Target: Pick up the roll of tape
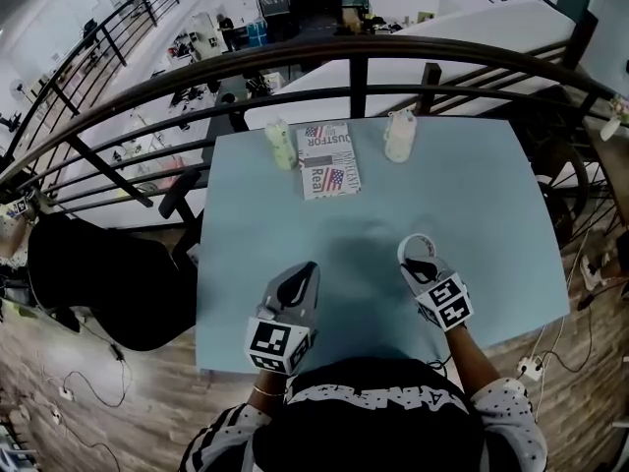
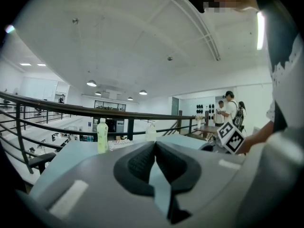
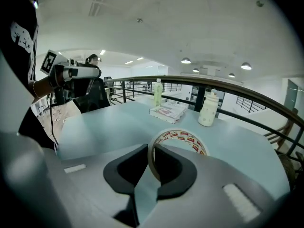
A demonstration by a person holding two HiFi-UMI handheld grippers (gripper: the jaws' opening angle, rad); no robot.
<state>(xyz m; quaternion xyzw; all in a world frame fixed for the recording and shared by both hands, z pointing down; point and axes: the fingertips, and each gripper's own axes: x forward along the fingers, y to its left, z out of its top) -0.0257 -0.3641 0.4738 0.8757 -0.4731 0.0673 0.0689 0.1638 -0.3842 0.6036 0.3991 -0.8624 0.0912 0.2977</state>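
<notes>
Head view: at the far left a black chair (image 1: pixel 98 273) stands on the wooden floor beside a pale blue table (image 1: pixel 472 205), and a dark curved railing (image 1: pixel 354 47) runs along the table's far edge.

Over the near left part of the table hovers the left gripper (image 1: pixel 307 268). In the left gripper view (image 2: pixel 155 145) its two dark pads meet at the tips, closed, with nothing between them.

At the far side of the table, left of centre, stands a green bottle (image 1: pixel 281 146). Just to its right lies a book (image 1: pixel 327 160) with a printed cover, and a little further right stands a white bottle (image 1: pixel 399 136). All three are well apart from both grippers.

Over the near right part of the table is the right gripper (image 1: pixel 421 264). It pinches the roll of tape (image 1: pixel 418 246), a white ring with red print. In the right gripper view (image 3: pixel 151 150) the pads are clamped on the near wall of the roll of tape (image 3: pixel 183 139), one pad inside the ring and the other outside, and the rest of the ring stands out to the right of the tips.
</notes>
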